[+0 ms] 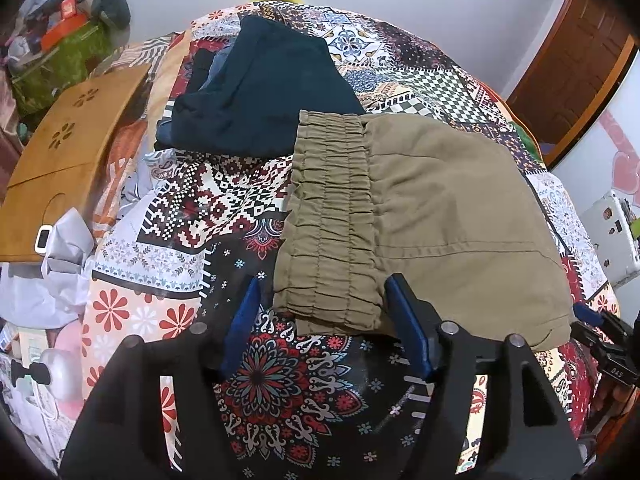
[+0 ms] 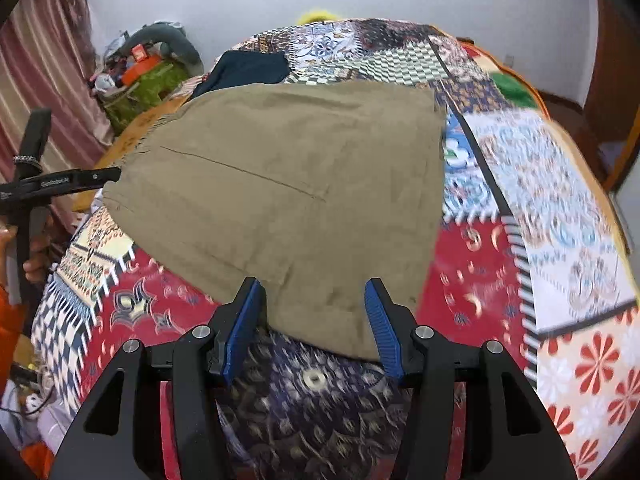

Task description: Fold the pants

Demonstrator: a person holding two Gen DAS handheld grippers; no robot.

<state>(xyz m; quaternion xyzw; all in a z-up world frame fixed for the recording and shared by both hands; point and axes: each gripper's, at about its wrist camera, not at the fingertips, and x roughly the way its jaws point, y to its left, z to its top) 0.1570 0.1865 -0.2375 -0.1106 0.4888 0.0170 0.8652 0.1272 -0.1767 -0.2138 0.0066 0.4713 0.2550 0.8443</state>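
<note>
Folded khaki pants (image 1: 440,208) lie flat on the patchwork bedspread (image 1: 216,200), their gathered elastic waistband (image 1: 332,216) on the left side. My left gripper (image 1: 324,280) is open, its blue pads (image 1: 244,320) either side of the waistband's near corner and clear of the cloth. In the right wrist view the same pants (image 2: 288,184) fill the middle. My right gripper (image 2: 313,280) is open too, with the near edge of the pants between its fingers and untouched by them. Each tool shows at the edge of the other's view: the right gripper (image 1: 600,332) and the left gripper (image 2: 80,178).
A stack of dark navy folded clothes (image 1: 264,88) sits behind the pants. A wooden lap tray (image 1: 68,152) lies at the bed's left edge, with crumpled white paper (image 1: 52,272) below it. A green basket of clutter (image 1: 60,56) stands far left, and a white device (image 1: 612,232) right.
</note>
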